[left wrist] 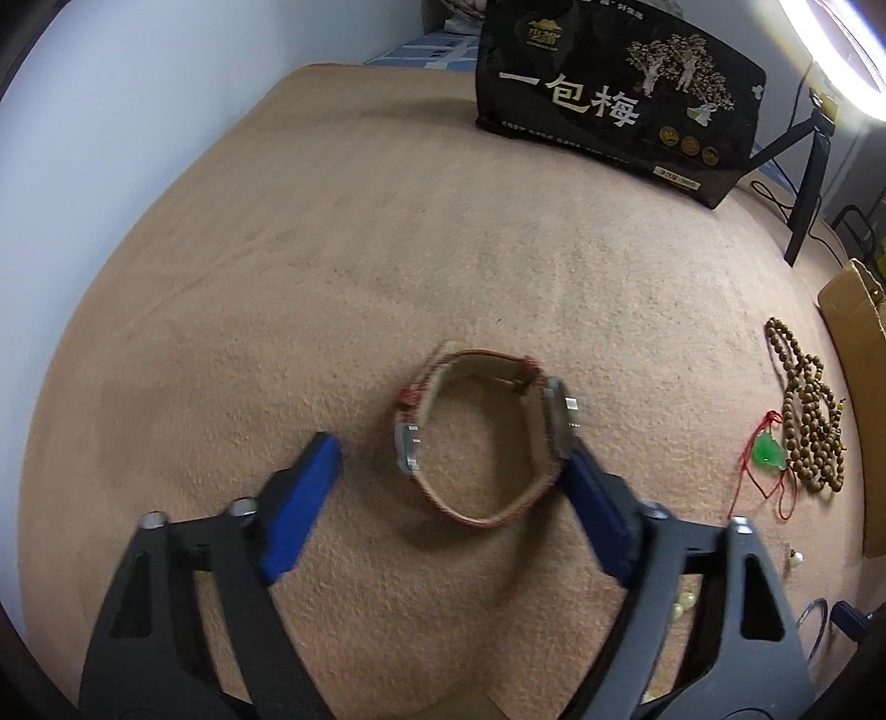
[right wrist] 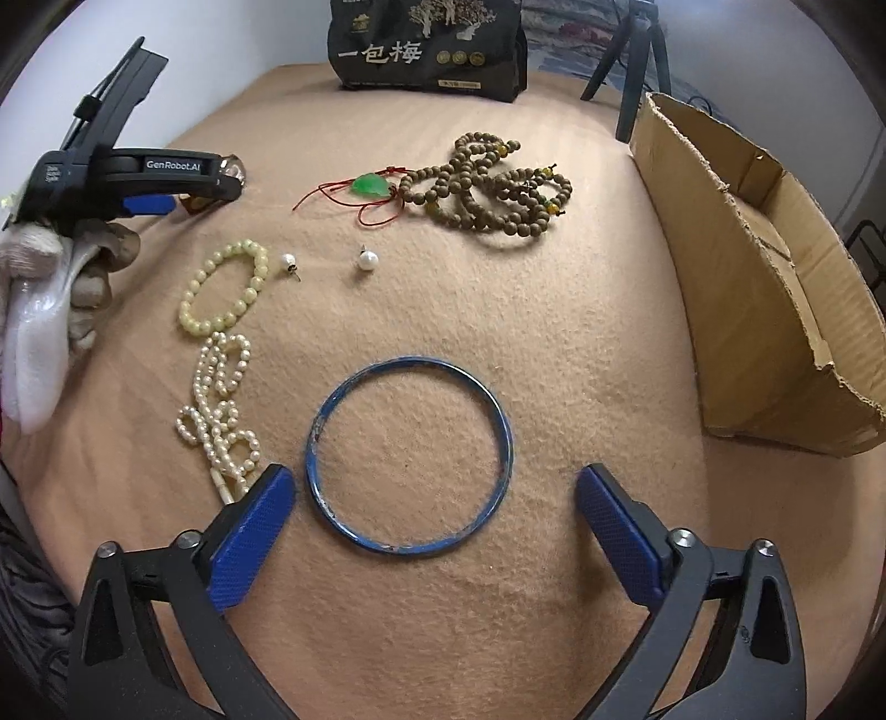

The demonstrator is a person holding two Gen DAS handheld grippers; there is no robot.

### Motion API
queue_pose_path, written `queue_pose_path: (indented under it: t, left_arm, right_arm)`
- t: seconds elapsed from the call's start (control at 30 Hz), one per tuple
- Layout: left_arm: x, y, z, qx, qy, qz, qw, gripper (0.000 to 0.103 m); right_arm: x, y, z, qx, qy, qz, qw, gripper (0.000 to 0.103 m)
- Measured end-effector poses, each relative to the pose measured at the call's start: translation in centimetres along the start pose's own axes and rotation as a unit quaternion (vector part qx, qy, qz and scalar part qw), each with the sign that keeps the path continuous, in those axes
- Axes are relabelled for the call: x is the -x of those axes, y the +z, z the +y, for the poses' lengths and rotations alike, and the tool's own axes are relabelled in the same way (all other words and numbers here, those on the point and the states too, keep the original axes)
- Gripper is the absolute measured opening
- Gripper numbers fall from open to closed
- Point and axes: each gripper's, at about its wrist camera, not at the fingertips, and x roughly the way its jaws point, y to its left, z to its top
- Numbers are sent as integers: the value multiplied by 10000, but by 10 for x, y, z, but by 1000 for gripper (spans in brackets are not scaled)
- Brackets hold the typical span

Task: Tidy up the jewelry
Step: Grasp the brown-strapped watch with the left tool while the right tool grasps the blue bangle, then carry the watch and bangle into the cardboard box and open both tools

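Observation:
A watch with a red woven strap (left wrist: 482, 437) lies on the tan cloth between the fingers of my left gripper (left wrist: 451, 471), which is open; the right finger touches the watch face. My right gripper (right wrist: 434, 512) is open around a blue bangle (right wrist: 408, 455) lying flat. In the right wrist view lie a pale green bead bracelet (right wrist: 224, 288), a white pearl strand (right wrist: 221, 410), two pearl earrings (right wrist: 365, 260), a green pendant on red cord (right wrist: 370, 185) and brown wooden beads (right wrist: 487, 191). The left gripper body (right wrist: 138, 177) shows at far left.
An open cardboard box (right wrist: 764, 277) stands at the right. A black snack bag (right wrist: 429, 47) stands at the back. A black tripod (right wrist: 637, 61) stands behind the box. A gloved hand (right wrist: 39, 299) holds the left gripper.

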Motion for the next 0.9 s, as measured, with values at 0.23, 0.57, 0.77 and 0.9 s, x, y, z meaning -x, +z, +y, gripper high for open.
queue_pose_path:
  t: [0.23,0.57,0.77,0.9]
  left_arm:
    - [5,-4,-5,-92,-55,-47,9999,58]
    - [25,-3,3,127,-149,-235,9995,57]
    - [49,4,1,319,-332,-492,9977,57]
    - [67,9,-10,307,-427,-689,9962,57]
  right_arm:
    - [7,0,2,96,121,-45,9999,71]
    - [23,3,1,-27,226,-300,9993,71]
    - [42,8,2,-23,162,-607,9980,71]
    - [54,14,-3,-38,97,-821,9966,71]
